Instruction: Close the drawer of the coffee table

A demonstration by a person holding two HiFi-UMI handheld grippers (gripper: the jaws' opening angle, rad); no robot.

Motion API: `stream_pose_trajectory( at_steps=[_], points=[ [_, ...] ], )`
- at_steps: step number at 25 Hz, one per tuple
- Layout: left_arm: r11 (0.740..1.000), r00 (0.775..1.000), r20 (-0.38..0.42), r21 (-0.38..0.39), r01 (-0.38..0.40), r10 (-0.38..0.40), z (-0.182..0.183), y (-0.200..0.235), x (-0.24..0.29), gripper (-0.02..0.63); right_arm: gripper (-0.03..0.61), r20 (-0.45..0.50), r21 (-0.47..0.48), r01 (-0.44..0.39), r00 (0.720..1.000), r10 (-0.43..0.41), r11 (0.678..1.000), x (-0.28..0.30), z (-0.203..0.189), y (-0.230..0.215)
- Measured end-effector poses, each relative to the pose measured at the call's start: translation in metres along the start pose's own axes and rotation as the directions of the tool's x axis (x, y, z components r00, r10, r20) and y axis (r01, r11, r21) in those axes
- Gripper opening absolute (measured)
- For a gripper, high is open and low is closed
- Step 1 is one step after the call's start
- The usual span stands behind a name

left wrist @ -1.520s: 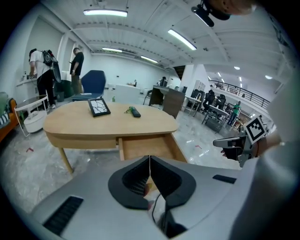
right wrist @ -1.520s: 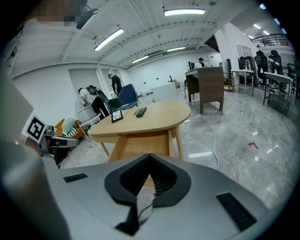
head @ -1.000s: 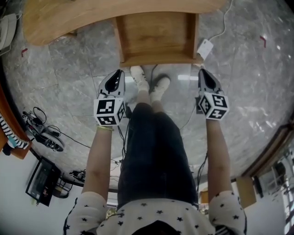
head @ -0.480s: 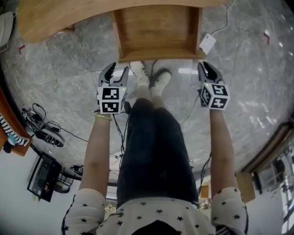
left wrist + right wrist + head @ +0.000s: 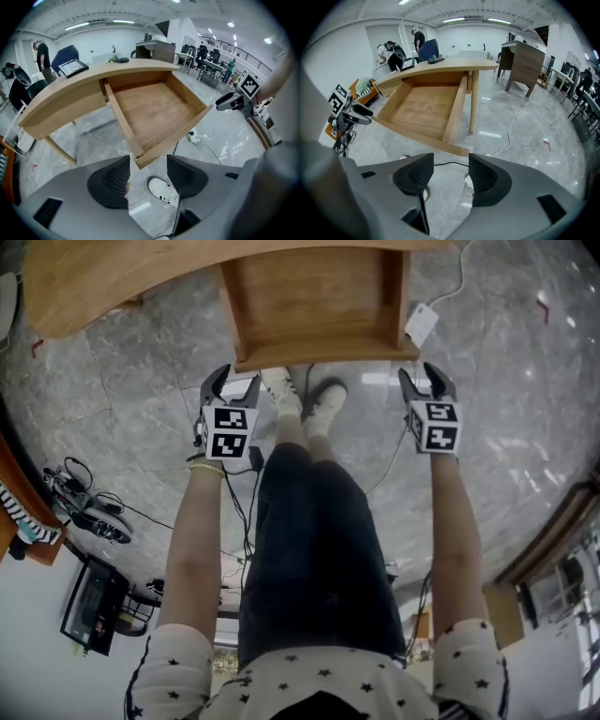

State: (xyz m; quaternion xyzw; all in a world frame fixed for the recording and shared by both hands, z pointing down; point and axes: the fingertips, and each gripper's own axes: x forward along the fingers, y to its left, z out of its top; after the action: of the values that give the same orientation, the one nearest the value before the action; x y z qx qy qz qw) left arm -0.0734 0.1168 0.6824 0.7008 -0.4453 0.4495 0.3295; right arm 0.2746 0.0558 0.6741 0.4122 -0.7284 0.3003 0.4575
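Hand-held grippers [image 5: 236,381] [image 5: 421,376] newly agape before drawer [image 5: 319,354]

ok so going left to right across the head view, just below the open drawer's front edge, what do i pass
left gripper → person's shoes → right gripper

Left gripper [image 5: 147,165] jaws wide apart, just been opening, pads touching nothing. Past the gap: the near front corner of the wooden drawer [image 5: 154,107], pulled well out of the curved coffee table [image 5: 70,93], and a white shoe [image 5: 161,190] on the grey marble floor [image 5: 84,136]. Right gripper [image 5: 221,102] sits at the right edge.
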Motion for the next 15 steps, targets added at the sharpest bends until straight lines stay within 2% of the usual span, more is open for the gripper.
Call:
stream_pose_trajectory(
  at_steps=[6, 15],
  points=[
    [1.000, 0.999, -0.037, 0.024, -0.005, 0.006, -0.007, 0.002, 0.015, 0.242, 0.233, -0.035, -0.032, 0.031, 0.999, -0.032, 0.999, 0.015, -0.004, -0.007],
    [0.999, 0.998, -0.060, 0.046, -0.001, 0.004, -0.003, 0.003, 0.028, 0.242, 0.235, -0.064, -0.091, 0.016, 0.998, -0.022, 0.996, 0.034, 0.002, -0.009]
  ],
)
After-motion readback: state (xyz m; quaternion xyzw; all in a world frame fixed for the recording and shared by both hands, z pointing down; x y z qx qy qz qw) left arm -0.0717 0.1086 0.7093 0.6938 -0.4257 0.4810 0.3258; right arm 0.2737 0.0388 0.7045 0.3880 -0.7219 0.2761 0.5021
